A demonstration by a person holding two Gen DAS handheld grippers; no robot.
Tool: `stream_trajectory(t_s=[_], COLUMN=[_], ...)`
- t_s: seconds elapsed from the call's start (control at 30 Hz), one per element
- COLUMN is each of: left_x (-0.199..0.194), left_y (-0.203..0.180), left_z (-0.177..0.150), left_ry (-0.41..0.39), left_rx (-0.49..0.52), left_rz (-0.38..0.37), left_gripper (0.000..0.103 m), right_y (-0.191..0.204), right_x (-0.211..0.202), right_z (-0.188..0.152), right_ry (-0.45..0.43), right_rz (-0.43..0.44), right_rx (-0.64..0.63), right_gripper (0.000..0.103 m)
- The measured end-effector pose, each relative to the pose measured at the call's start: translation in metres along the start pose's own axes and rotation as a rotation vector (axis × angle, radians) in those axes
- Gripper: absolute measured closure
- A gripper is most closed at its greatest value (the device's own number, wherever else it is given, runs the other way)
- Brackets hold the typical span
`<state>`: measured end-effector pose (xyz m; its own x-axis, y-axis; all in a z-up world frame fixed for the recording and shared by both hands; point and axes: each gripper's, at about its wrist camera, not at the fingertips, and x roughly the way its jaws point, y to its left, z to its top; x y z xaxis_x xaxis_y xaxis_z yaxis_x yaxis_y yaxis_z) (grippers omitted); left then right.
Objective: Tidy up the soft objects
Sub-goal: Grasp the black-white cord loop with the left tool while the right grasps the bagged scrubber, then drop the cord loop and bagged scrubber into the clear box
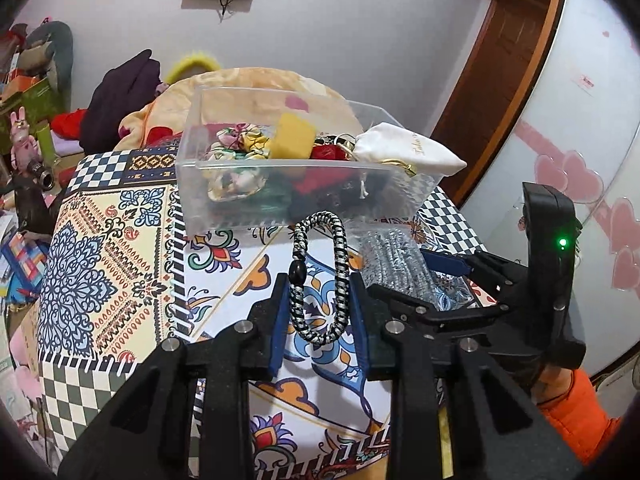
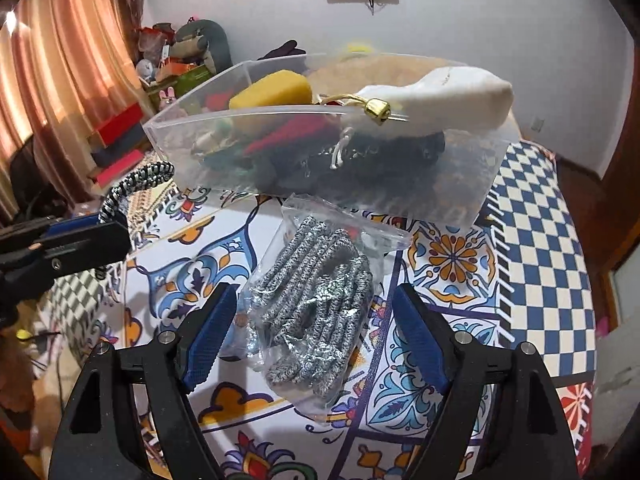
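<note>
My left gripper [image 1: 319,298] is shut on a black-and-white braided cord loop [image 1: 338,264] with a dark bead, held above the patterned tablecloth just in front of a clear plastic bin [image 1: 240,196]. The loop also shows at the left of the right wrist view [image 2: 132,184]. The bin holds scrunchies [image 1: 236,140], a yellow sponge [image 1: 292,136], red cloth and a white drawstring pouch [image 1: 408,150] lying over its rim. My right gripper [image 2: 316,336] is open, its fingers on either side of a clear bag of grey cords [image 2: 316,304] lying on the table.
The table's patterned cloth [image 1: 108,264] drops off at the left and front edges. Behind the bin lie a peach blanket [image 1: 256,80] and dark clothes [image 1: 120,100]. Clutter and boxes stand at the far left; a wooden door frame [image 1: 508,64] is at the right.
</note>
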<state>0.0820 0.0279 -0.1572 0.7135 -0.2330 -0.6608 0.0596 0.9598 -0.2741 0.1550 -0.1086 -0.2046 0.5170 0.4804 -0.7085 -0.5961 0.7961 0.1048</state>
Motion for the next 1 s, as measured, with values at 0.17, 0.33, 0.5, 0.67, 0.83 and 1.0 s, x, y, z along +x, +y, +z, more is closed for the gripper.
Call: stream_trajectory(t_s=[0.17, 0.33, 0.5, 0.67, 0.83, 1.0], left_x=[0.0, -0.004, -0.012, -0.02, -0.024, -0.022], left_y=[-0.003, -0.004, -0.003, 0.0, 0.002, 0.006], left_z=[0.002, 0.01, 0.022, 0.039, 0.054, 0.069], left_ry=[-0.007, -0.03, -0.069, -0.12, -0.166, -0.198], left_rx=[-0.002, 0.014, 0.014, 0.023, 0.038, 0.04], left_rz=[0.004, 0.017, 0.023, 0.038, 0.063, 0.065], left_gripper=[0.075, 0.075, 0.075, 0.075, 0.075, 0.075], right_y=[0.003, 0.002, 0.002, 0.006, 0.014, 0.012], right_x=[-0.006, -0.023, -0.045, -0.066, -0.077, -0.075], right_z=[0.004, 0.003, 0.009, 0.021, 0.04, 0.059], right_ry=[-0.007, -0.048, -0.108, -0.182, -0.255, -0.304], right_rz=[0.009, 0.032, 0.058, 0.071, 0.064, 0.023], right_rx=[-0.022, -0.033, -0.057, -0.084, -0.106, -0.125], right_gripper=[0.066, 0.068, 0.068, 0.068, 0.068, 0.068])
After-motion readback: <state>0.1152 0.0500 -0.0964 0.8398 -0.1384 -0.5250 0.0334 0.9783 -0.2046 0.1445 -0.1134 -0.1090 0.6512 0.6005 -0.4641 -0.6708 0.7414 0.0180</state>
